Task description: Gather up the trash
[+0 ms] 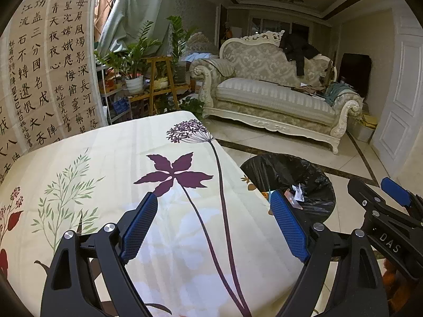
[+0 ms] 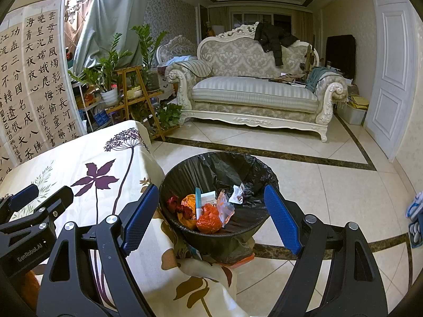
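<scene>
Both grippers are spread wide and hold nothing. The left gripper (image 1: 212, 208) hangs over the flowered cloth (image 1: 111, 158), which shows no litter ahead of its jaws. The bin (image 2: 219, 237) stands on the floor (image 2: 330, 185) just beyond the right gripper (image 2: 210, 203) — beside the cloth's edge, presumably for short drops. The trash (image 2: 208, 219) — orange wrappers, a torn sachet, a small carton — lies in its black liner; whether more remains outside cannot be told.

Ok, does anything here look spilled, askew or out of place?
Nothing looks spilled: the trash sits inside the black-lined round bin, and the floral tablecloth shows no litter. Only a black jacket slung over the sofa back looks untidy.
</scene>
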`<control>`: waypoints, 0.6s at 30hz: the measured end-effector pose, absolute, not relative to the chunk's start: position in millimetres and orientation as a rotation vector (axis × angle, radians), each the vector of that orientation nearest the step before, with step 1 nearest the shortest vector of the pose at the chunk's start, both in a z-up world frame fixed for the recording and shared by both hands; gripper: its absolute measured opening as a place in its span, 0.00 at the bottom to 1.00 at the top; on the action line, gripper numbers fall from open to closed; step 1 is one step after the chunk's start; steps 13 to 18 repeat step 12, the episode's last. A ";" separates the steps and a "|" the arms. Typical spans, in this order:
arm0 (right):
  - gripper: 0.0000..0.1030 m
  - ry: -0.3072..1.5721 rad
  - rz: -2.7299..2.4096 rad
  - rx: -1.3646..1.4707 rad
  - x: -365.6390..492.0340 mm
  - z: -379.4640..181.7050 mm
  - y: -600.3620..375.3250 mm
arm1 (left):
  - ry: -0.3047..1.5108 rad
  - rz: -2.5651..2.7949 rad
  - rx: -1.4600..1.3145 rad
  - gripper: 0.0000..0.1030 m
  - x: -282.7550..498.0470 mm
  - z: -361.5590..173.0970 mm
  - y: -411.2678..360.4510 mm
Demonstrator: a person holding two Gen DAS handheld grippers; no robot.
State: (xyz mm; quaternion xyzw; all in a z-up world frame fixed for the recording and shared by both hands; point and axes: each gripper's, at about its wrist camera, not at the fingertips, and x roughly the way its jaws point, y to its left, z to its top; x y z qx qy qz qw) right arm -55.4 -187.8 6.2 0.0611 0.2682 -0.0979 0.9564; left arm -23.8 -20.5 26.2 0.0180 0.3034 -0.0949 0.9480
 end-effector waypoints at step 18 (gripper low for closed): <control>0.78 0.563 -0.184 0.109 -48.1 0.0 -179.5 | 0.660 -0.168 0.009 0.82 -12.0 20.0 -7.2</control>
